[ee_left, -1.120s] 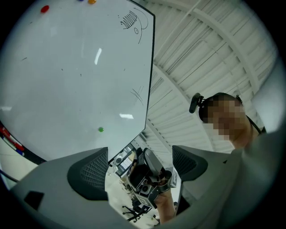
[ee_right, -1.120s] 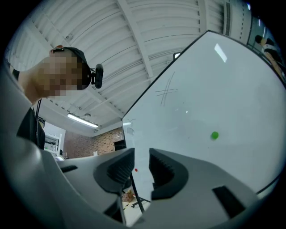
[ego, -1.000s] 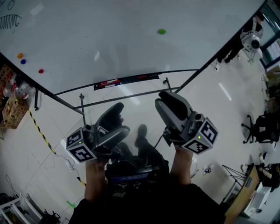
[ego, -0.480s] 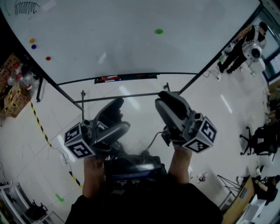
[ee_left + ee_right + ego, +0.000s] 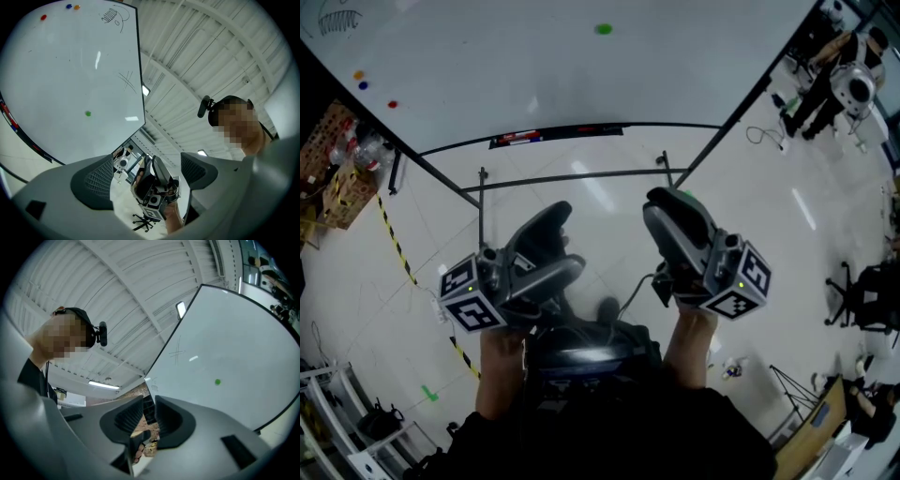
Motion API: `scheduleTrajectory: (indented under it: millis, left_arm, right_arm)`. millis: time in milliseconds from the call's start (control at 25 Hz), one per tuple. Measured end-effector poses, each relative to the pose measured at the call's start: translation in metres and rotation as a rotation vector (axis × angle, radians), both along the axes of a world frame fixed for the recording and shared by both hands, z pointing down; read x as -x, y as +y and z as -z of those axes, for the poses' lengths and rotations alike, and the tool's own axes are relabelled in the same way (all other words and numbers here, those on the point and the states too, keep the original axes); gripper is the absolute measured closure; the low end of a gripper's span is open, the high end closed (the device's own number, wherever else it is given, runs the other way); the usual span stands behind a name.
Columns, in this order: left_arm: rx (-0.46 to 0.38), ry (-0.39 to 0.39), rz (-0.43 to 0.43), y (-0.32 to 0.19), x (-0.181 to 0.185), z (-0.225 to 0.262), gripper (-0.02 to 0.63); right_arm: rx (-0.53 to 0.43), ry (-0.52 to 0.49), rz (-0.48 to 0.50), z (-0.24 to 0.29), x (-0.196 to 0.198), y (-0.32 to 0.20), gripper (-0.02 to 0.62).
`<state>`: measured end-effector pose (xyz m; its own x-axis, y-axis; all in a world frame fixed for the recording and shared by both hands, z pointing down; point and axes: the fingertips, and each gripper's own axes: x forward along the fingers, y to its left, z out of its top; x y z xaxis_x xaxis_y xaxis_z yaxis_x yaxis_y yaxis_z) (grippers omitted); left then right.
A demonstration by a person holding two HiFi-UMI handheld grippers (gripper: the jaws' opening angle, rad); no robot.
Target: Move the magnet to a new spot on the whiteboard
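Running off-frame, whiteboard (image 5: 534,75) is cropped; left hand-held gripper (image 5: 147,171) agape, right hand-held gripper (image 5: 149,414) just closing, both empty.

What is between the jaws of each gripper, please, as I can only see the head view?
Observer: In the left gripper view, the left gripper has its jaws wide apart with nothing between them.
Operator: And the right one?
Observer: The right gripper has just been closing. Its jaws show a narrow gap, and the gap is empty.
Operator: Is there anything on the board that I am missing?
Observer: A crossed pen mark sits near the upper edge of the whiteboard, apart from the green magnet.
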<state>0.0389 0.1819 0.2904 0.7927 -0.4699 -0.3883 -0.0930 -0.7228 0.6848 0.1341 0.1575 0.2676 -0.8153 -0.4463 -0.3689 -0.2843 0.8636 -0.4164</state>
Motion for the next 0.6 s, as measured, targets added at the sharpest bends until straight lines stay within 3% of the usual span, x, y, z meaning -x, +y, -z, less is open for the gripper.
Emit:
scheduleTrajectory:
  millis: [200,600]
  left_arm:
    - [0.010,-0.023,0.019,0.017,-0.028,-0.003,0.164]
    - [0.020,-0.072,0.024,0.041,-0.065,-0.010,0.164]
  right_arm:
    - [-0.010,-0.039,0.065,-0.002,-0.022,0.023,0.508]
    - [-0.011,-0.069,0.092,-0.013,-0.056,0.045,0.524]
